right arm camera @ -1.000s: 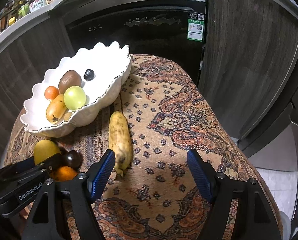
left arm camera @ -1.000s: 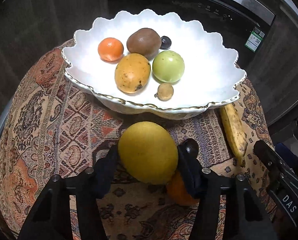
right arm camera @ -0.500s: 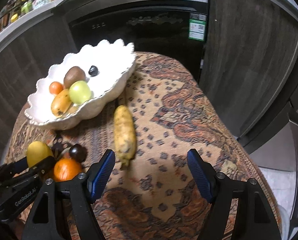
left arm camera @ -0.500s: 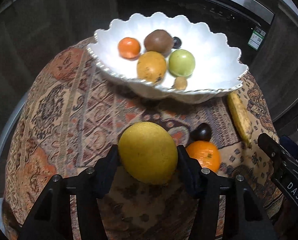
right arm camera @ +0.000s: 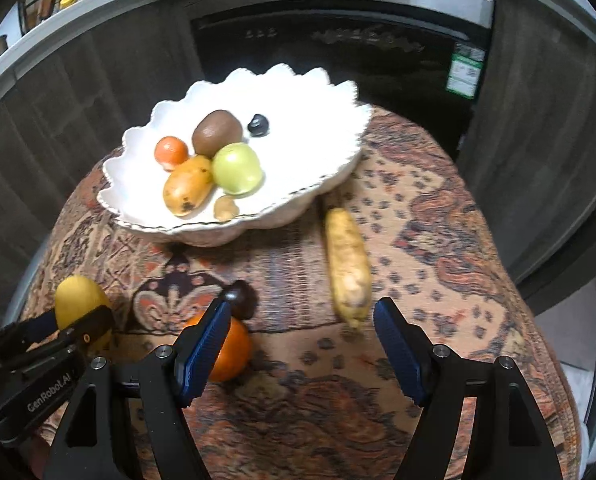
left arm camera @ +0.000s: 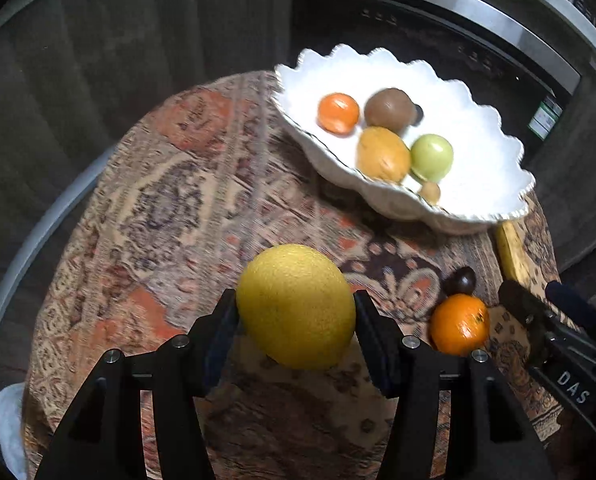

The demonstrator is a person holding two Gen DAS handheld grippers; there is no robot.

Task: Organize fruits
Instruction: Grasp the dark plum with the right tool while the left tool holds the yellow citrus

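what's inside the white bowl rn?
In the bowl: tangerine, kiwi, mango, green apple, dark plum, small tan fruit. Anything beneath them is hidden.

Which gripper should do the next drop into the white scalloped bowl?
Left. The left gripper already holds the large yellow citrus; the right gripper is open and empty. Bowl has free space.
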